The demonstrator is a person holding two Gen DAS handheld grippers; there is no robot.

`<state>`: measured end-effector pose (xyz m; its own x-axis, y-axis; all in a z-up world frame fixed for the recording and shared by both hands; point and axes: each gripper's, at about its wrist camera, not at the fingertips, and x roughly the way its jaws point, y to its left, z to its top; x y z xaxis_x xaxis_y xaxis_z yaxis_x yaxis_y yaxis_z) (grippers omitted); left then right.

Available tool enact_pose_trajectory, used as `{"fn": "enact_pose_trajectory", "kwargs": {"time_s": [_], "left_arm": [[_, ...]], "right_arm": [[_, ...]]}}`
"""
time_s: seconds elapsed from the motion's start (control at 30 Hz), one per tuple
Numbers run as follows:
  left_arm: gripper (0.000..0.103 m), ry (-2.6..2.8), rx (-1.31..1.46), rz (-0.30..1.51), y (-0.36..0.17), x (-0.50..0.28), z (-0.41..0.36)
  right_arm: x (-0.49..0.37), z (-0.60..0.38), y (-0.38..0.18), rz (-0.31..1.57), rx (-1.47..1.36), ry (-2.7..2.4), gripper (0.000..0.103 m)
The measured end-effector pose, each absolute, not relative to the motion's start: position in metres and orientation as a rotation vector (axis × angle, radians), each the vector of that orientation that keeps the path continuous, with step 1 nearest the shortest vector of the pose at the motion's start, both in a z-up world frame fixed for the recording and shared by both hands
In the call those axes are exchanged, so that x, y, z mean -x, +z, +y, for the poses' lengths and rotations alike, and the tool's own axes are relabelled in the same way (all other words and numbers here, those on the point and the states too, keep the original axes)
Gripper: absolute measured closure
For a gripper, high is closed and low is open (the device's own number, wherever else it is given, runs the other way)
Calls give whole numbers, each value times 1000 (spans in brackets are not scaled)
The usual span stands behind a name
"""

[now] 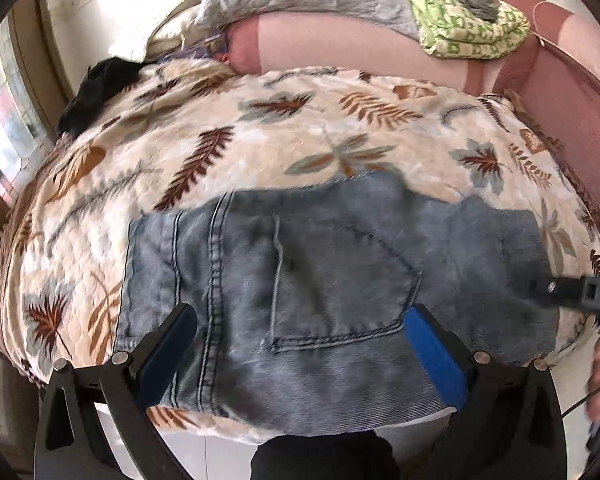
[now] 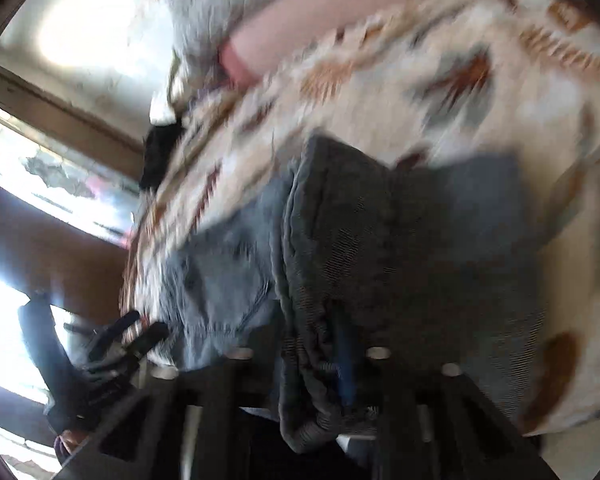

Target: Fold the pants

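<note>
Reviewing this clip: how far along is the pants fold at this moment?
Done: the jeans lie on the leaf-print quilt as a compact bundle, back pocket up. In hand: the right gripper pinches a denim edge; the left gripper hovers open. Left: letting go, perhaps one more fold.
</note>
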<state>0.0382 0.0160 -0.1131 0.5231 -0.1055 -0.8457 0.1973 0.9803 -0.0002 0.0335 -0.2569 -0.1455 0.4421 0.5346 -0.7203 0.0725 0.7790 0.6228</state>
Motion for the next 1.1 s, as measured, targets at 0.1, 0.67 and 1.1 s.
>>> {"fn": "enact_pose_trajectory", "kwargs": {"time_s": [0.1,0.67,1.1], "left_arm": [[0,-196,-104,1018,-118,-36,14],[0,-352,-319,933,-131,-62,-130],[0,-261,-329,1056,-185,-115,-140]], "right_arm": [[-30,-253,-154,1064,-694,361,56],[-38,-347,-154,928,-604,94,75],[-57,-360,-205,980,-706,92,90]]}}
